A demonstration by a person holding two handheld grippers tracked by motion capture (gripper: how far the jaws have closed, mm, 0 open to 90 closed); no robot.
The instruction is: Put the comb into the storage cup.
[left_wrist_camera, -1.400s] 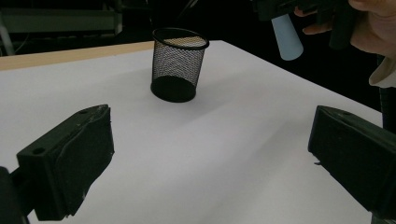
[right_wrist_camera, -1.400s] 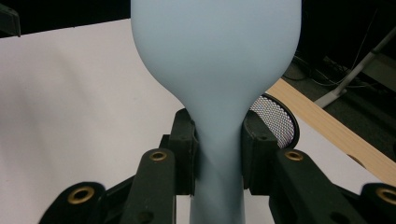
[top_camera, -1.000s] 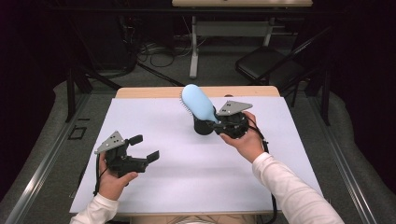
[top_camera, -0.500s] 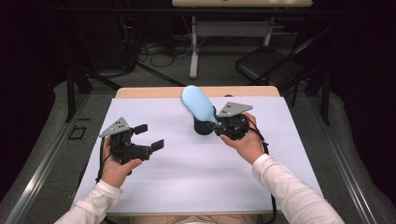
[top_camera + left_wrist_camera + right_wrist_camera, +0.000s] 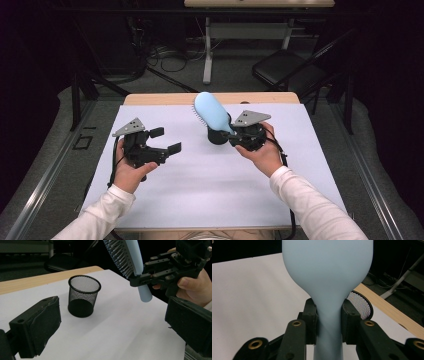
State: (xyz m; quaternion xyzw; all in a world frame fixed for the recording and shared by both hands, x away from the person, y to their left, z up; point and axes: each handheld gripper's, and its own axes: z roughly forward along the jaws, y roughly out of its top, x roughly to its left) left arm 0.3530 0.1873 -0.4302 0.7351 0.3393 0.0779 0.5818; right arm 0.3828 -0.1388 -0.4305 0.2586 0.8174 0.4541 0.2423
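White sheet covers the surface (image 5: 200, 190), bare wood strip along the far edge. Room behind is dark: grey floor, cables, legs of another desk, a black chair (image 5: 285, 70) at the back right.

Right tool (image 5: 231, 134) clamps the neck of a light blue hairbrush (image 5: 212, 112), smooth matte plastic, oval head tapering to a round handle. Brush is up off the surface, head tilted up and toward the far left, bristle side facing away from the person. In the left gripper view the bristles (image 5: 120, 257) read as rows of short grey pins; handle end hangs below the jaws.

Black wire-mesh cup (image 5: 83, 296), round, slightly flared, open top, stands upright on the white sheet just beside and below the brush. High view: the brush and right tool hide most of it. Right gripper view: only a sliver of mesh rim visible behind the right jaw.

Left tool (image 5: 167, 140) jaws wide apart, nothing between them, held above the surface well left of the cup. Pads look like flat black foam blocks, cut off at the frame edges in the left gripper view.
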